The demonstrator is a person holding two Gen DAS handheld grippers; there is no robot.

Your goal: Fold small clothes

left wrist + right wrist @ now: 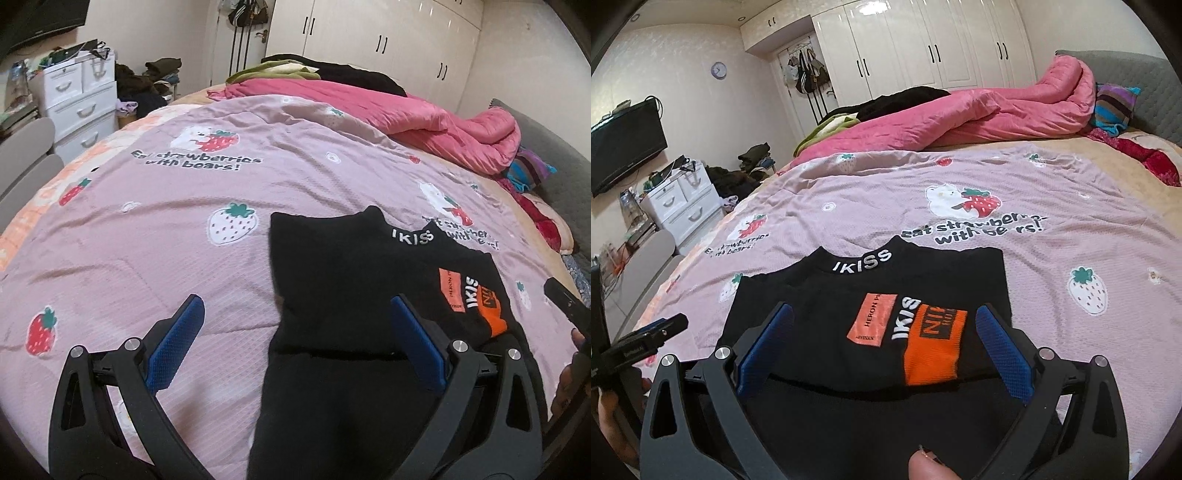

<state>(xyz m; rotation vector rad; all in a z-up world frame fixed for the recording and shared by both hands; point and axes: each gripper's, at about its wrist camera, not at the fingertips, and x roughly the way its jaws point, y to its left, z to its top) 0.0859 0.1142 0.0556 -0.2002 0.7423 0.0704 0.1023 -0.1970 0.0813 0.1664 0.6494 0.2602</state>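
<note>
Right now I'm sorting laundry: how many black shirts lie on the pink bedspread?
1: the black shirt lies on the pink bedspread, straight ahead of both grippers.

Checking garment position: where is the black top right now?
The black top lies on the pink strawberry bedspread, directly before the open right claw, collar pointing away.

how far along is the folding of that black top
Partly done: the black top lies on the pink bedspread with one fold already across its lower part. In hand: nothing; the left gripper and right gripper both hover open over it. Left: probably more folds, though I can't tell how many.
</note>
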